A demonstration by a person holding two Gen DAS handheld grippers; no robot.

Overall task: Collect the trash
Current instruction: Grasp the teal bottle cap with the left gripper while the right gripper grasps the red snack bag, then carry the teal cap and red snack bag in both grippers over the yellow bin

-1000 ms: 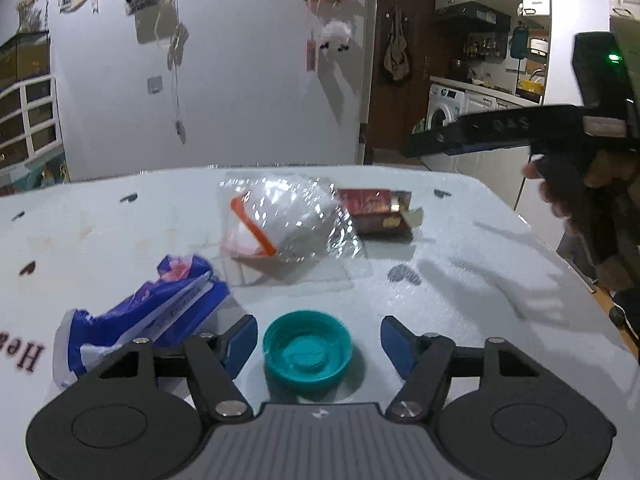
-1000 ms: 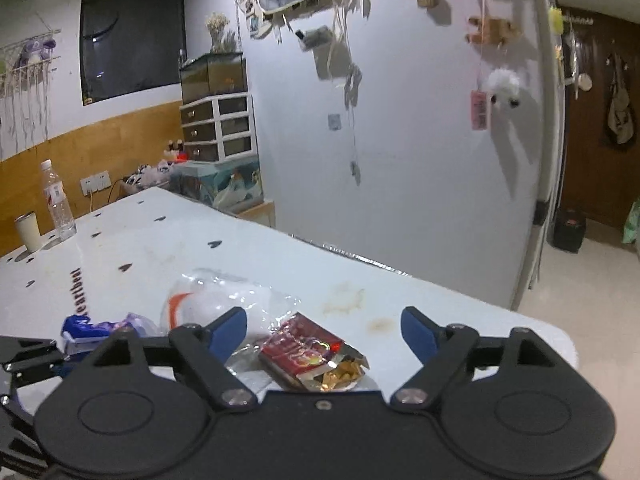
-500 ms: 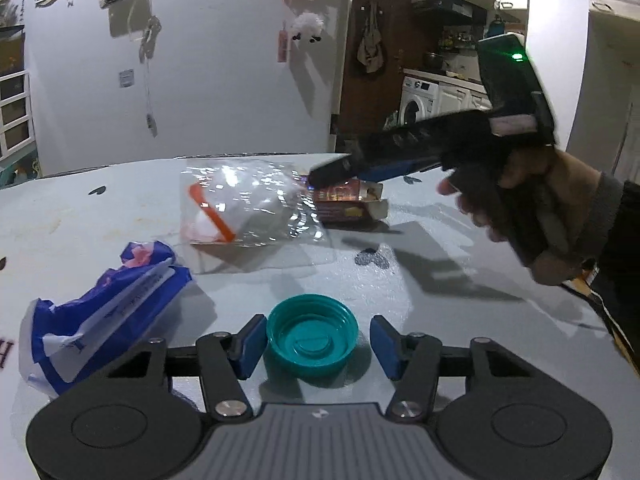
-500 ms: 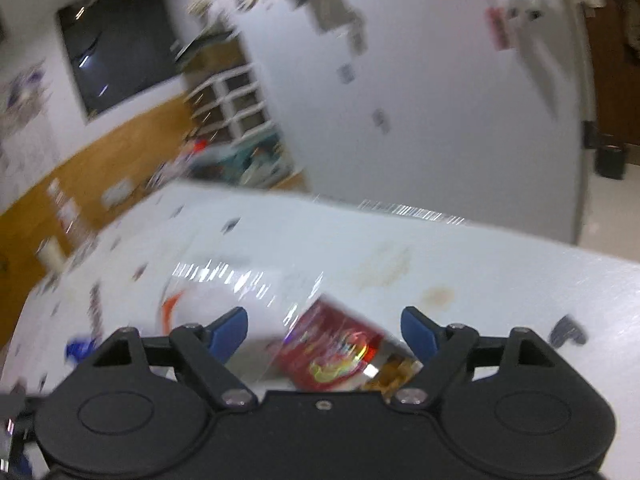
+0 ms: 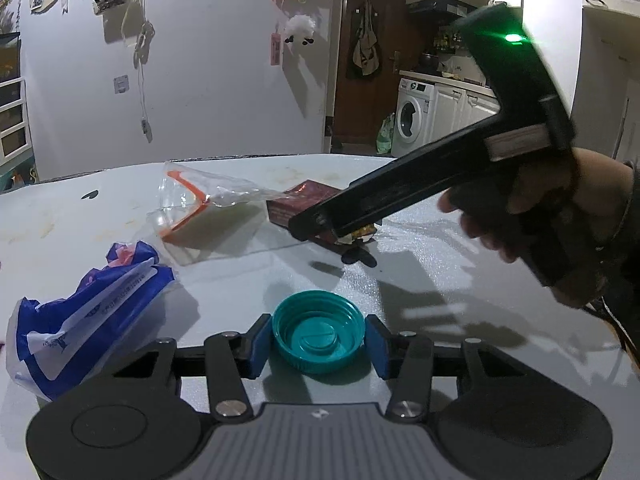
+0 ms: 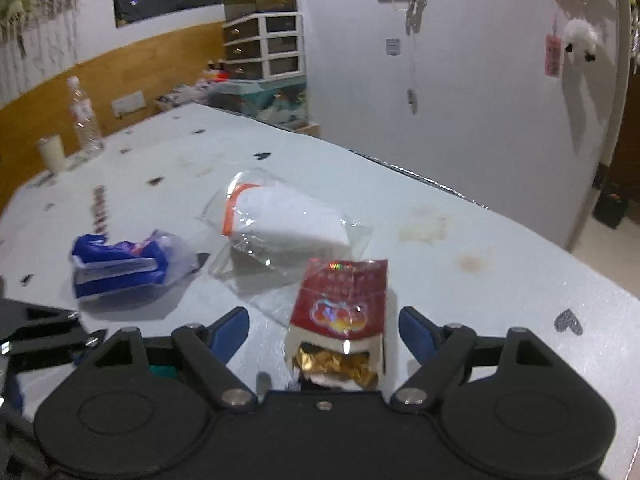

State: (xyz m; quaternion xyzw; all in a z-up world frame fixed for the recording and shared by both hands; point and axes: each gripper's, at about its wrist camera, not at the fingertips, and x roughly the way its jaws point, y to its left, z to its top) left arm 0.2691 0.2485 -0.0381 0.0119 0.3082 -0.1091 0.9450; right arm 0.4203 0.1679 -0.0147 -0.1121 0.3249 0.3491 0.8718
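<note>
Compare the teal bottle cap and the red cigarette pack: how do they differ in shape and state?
The teal bottle cap is round and intact; the red cigarette pack is boxy and torn open, showing gold foil. Both lie on the white table, each between a gripper's blue pads.

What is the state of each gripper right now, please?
Left gripper: fingers closing around the teal cap, pads about touching it.
Right gripper: open, red box between its fingers, not gripped.
</note>
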